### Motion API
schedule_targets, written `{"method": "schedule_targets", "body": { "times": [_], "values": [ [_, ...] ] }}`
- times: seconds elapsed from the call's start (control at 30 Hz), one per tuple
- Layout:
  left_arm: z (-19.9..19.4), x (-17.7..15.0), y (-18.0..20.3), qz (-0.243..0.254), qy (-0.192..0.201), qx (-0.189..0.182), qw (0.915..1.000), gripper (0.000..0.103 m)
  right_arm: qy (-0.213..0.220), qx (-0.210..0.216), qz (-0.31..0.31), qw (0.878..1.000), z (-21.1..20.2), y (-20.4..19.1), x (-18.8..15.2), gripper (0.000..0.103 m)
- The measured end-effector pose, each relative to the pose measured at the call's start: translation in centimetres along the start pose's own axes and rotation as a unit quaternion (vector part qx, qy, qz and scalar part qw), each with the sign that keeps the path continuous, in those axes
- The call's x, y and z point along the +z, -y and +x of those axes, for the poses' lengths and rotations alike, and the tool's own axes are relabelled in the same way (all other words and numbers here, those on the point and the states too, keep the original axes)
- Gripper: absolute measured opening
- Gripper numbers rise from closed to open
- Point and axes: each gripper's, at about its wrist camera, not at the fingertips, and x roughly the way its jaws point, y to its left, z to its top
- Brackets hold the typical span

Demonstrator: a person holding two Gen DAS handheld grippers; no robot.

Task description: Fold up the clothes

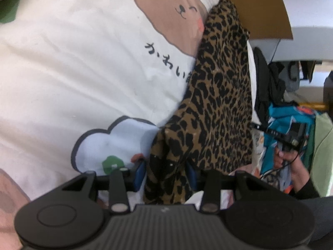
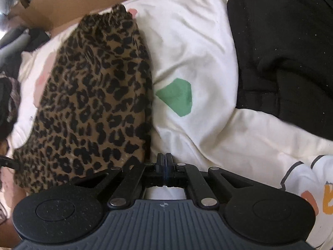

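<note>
The left gripper (image 1: 166, 171) pinches the near end of the soft brown cloth with black leopard spots (image 1: 218, 95), which lies on the white bed cover with cartoon pictures (image 1: 72, 62). The right gripper (image 2: 165, 166) is pressed together on nothing, just beside the cloth. The cloth's long side runs away from the left gripper toward the brown cardboard box (image 1: 260, 10); held by one end only, it could bunch up or slip out.

Each camera rides behind its own tongs, looking forward along the fingers, close over a white printed bedcover (image 1: 62, 62). The left wrist view faces across it toward cardboard (image 1: 260, 10). Both views share the leopard-print garment (image 2: 93, 95) and the bedcover.
</note>
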Motion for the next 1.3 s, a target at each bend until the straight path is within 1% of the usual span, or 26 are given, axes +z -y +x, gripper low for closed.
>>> {"method": "schedule_targets", "body": {
  "times": [0.07, 0.17, 0.23, 0.27, 0.3, 0.33, 0.47, 0.57, 0.63, 0.77, 0.87, 0.97, 1.1, 1.17, 1.23, 1.3],
  "values": [
    [-0.3, 0.0, -0.5, -0.011, 0.006, -0.008, 0.9999, 0.044, 0.004, 0.005, 0.008, 1.000, -0.6, 0.1, 0.0, 0.001],
    [-0.7, -0.1, -1.3, -0.028, 0.016, -0.020, 0.9993, 0.044, 0.003, 0.029, 0.033, 0.999, -1.4, 0.7, -0.1, 0.005],
    [-0.6, -0.2, -1.8, -0.038, 0.017, -0.028, 0.9987, 0.044, 0.000, 0.043, 0.048, 0.998, -1.9, 1.0, -0.4, 0.021],
    [-0.5, -0.2, -2.1, -0.043, 0.017, -0.032, 0.9984, 0.044, -0.002, 0.051, 0.056, 0.997, -2.1, 1.2, -0.6, 0.026],
    [-0.3, -0.3, -2.2, -0.046, 0.014, -0.036, 0.9982, 0.044, -0.005, 0.059, 0.065, 0.996, -2.2, 1.2, -0.9, 0.037],
    [0.0, -0.5, -2.3, -0.047, 0.010, -0.039, 0.9981, 0.044, -0.008, 0.070, 0.075, 0.995, -2.3, 1.5, -1.3, 0.040],
    [1.0, -0.9, -2.1, -0.043, -0.010, -0.049, 0.9978, 0.044, -0.026, 0.102, 0.111, 0.988, -2.1, 2.3, -2.5, 0.041],
    [0.9, -0.9, -2.3, -0.045, -0.012, -0.056, 0.9974, 0.045, -0.054, 0.125, 0.122, 0.983, -1.0, 2.5, -3.4, 0.048],
    [0.8, -0.8, -2.6, -0.050, -0.013, -0.061, 0.9968, 0.045, -0.066, 0.133, 0.121, 0.981, -0.2, 2.4, -3.8, 0.048],
    [0.7, -0.6, -3.3, -0.068, -0.009, -0.078, 0.9946, 0.045, -0.079, 0.151, 0.122, 0.978, 0.9, 2.3, -4.3, 0.049],
    [1.1, -0.3, -3.3, -0.067, -0.014, -0.084, 0.9941, 0.044, -0.095, 0.165, 0.125, 0.974, 1.8, 2.6, -4.7, 0.049],
    [1.6, -0.3, -3.4, -0.071, -0.022, -0.095, 0.9928, 0.044, -0.095, 0.183, 0.134, 0.969, 2.3, 2.6, -5.2, 0.049],
    [1.9, -0.4, -3.6, -0.078, -0.024, -0.102, 0.9915, 0.036, -0.093, 0.205, 0.145, 0.963, 2.7, 3.0, -5.3, 0.049],
    [2.0, -0.5, -3.6, -0.081, -0.024, -0.105, 0.9909, 0.033, -0.094, 0.213, 0.150, 0.961, 2.9, 3.2, -5.3, 0.046],
    [2.1, -0.6, -3.7, -0.084, -0.025, -0.107, 0.9904, 0.029, -0.098, 0.218, 0.153, 0.959, 2.9, 3.5, -5.3, 0.030],
    [2.2, -0.7, -3.8, -0.087, -0.025, -0.110, 0.9898, 0.029, -0.102, 0.221, 0.148, 0.959, 2.9, 3.4, -5.2, 0.028]
  ]
}}
